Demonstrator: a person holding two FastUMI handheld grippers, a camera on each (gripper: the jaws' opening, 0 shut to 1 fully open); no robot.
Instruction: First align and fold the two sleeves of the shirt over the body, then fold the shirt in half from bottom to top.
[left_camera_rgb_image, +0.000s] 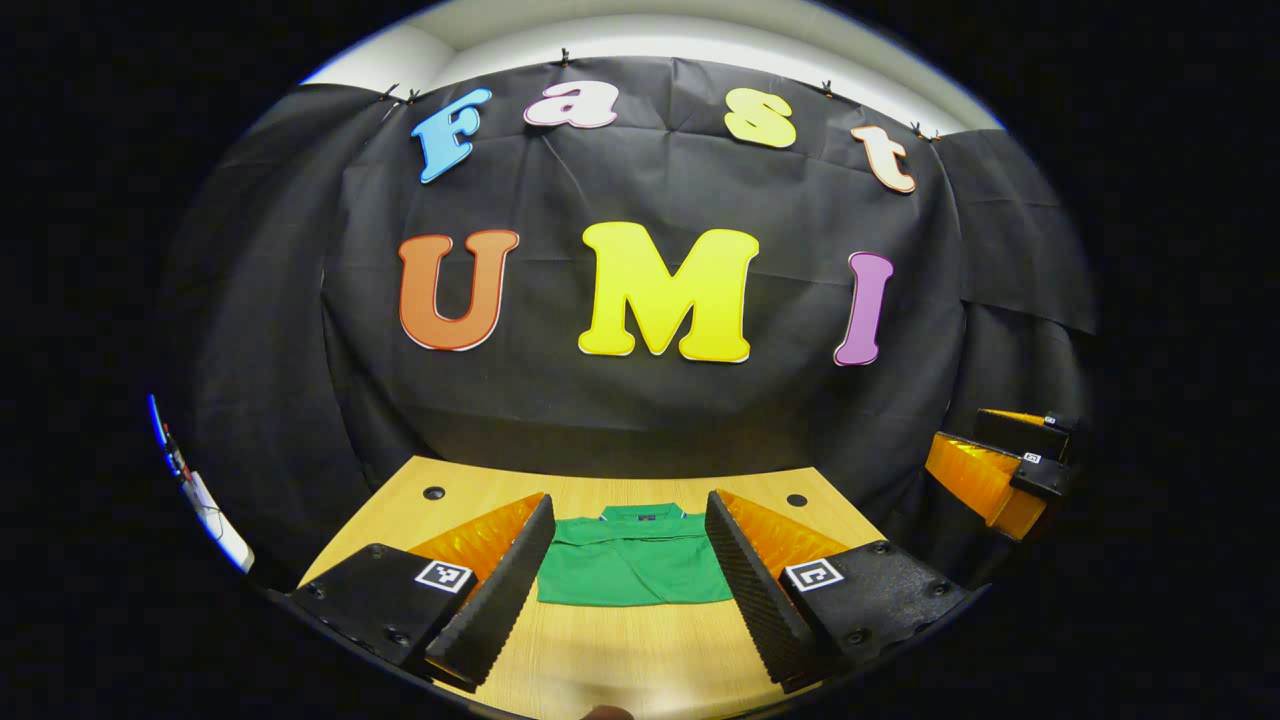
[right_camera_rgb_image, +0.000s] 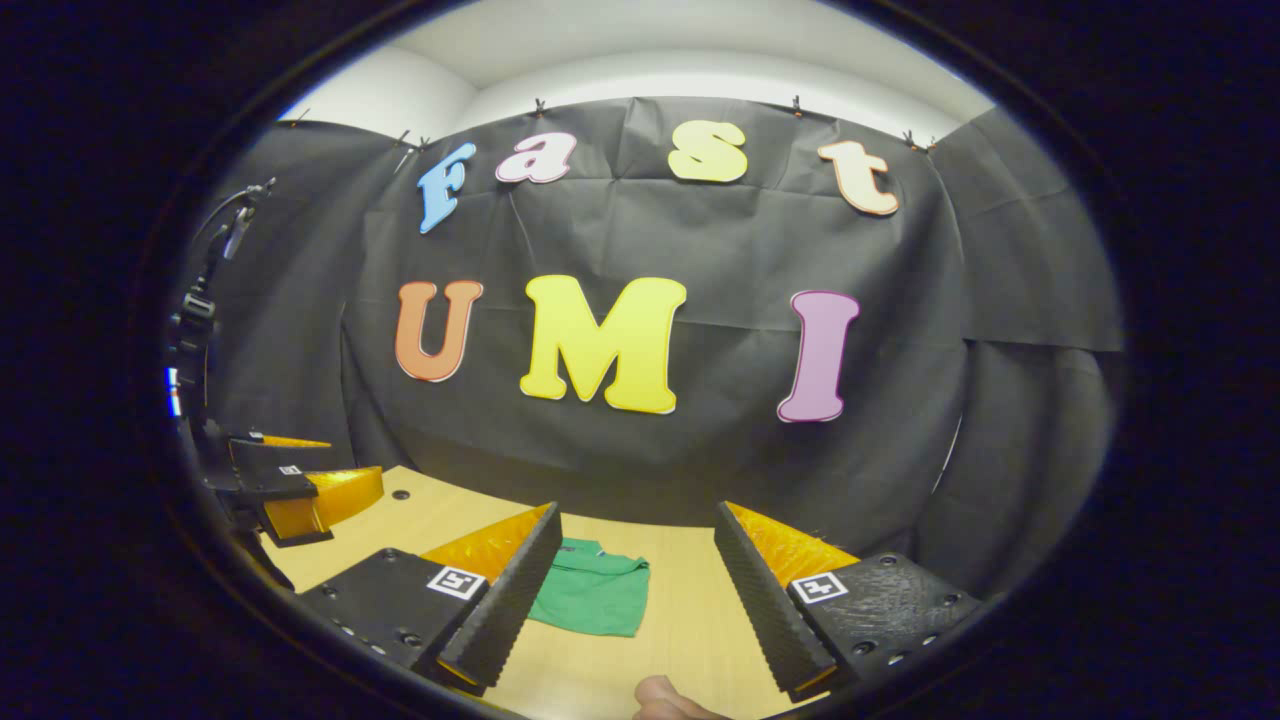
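The green shirt (left_camera_rgb_image: 632, 566) lies folded into a compact rectangle on the wooden table (left_camera_rgb_image: 640, 660), collar at the far side. In the left gripper view my left gripper (left_camera_rgb_image: 628, 575) hovers above the table's near side, open, with the shirt seen between its fingers and nothing held. My right gripper (left_camera_rgb_image: 1000, 465) appears off to the right, raised beside the table. In the right gripper view the right gripper (right_camera_rgb_image: 630, 590) stands open over the table, the shirt (right_camera_rgb_image: 592, 598) lying ahead by its left finger. The left gripper (right_camera_rgb_image: 300, 490) hangs at the far left.
The table (right_camera_rgb_image: 680, 580) has two small dark holes (left_camera_rgb_image: 434, 493) near its back corners. The black cloth wall rises just behind it. A stand with cables (right_camera_rgb_image: 205, 290) is at the left edge. A fingertip (right_camera_rgb_image: 665, 698) shows at the bottom.
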